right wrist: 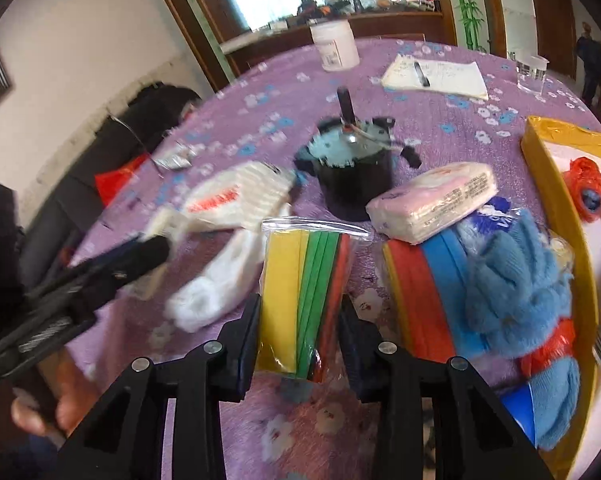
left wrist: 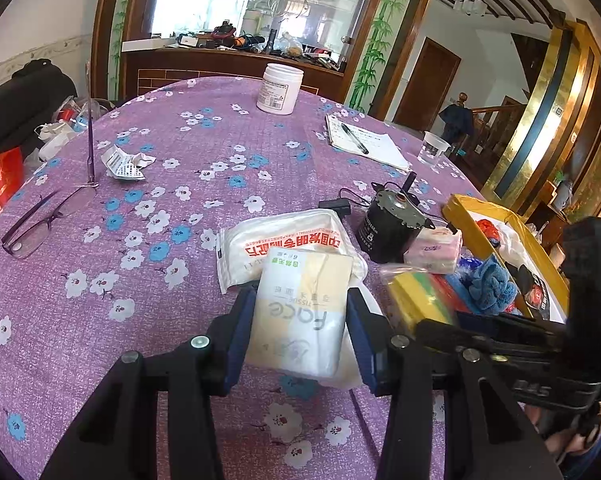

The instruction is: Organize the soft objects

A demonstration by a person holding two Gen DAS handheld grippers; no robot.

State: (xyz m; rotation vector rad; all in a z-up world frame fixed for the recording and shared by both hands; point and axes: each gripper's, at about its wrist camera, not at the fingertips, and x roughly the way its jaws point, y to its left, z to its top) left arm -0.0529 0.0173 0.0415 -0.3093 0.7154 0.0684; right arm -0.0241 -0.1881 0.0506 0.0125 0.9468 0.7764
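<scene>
My left gripper is shut on a white and cream face-tissue pack, held just above the purple flowered tablecloth. Behind it lies a white pack with red lettering. My right gripper is shut on a clear zip bag of yellow, green and red sponges. To its right lie a second bag of red and blue sponges, a pink tissue pack and a blue knitted cloth. A white sock lies to its left. The yellow box stands at the right edge.
A black motor with wires stands behind the soft things. Glasses, crumpled paper, a white jar, a notepad with a pen and a plastic cup are spread over the table.
</scene>
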